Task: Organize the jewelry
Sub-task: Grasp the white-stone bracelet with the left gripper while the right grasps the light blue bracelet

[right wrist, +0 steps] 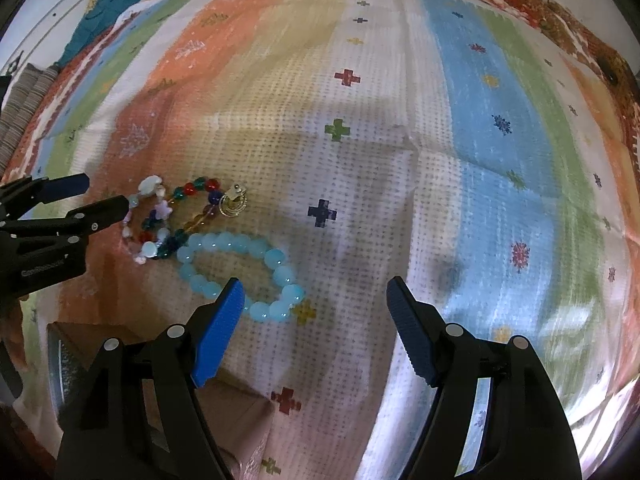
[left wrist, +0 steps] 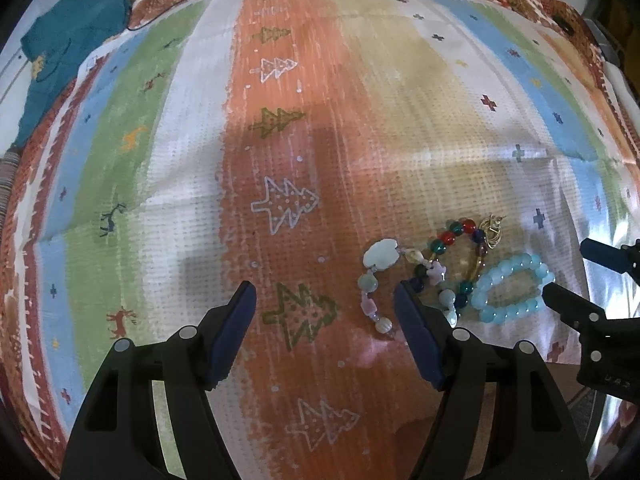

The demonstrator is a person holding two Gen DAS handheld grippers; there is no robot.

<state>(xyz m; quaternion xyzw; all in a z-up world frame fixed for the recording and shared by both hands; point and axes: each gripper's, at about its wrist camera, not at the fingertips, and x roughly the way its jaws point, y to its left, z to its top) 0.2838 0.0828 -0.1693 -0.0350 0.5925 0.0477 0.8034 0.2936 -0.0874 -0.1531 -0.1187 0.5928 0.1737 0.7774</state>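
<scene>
The pale-blue glass-bead bracelet (right wrist: pixel 240 276), its oval running left-right, lies just ahead-left of the released right tongs (right wrist: pixel 316 308); the left tongs (left wrist: pixel 326 304), also released, sit farther off.

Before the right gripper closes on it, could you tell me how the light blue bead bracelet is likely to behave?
The light blue bead bracelet will probably flop: it lies as a loose oval of separate strung beads. Its glossy round beads may slip between the pads of the open right gripper. It looks apart from the multicoloured bracelet, so likely lifts alone.
</scene>
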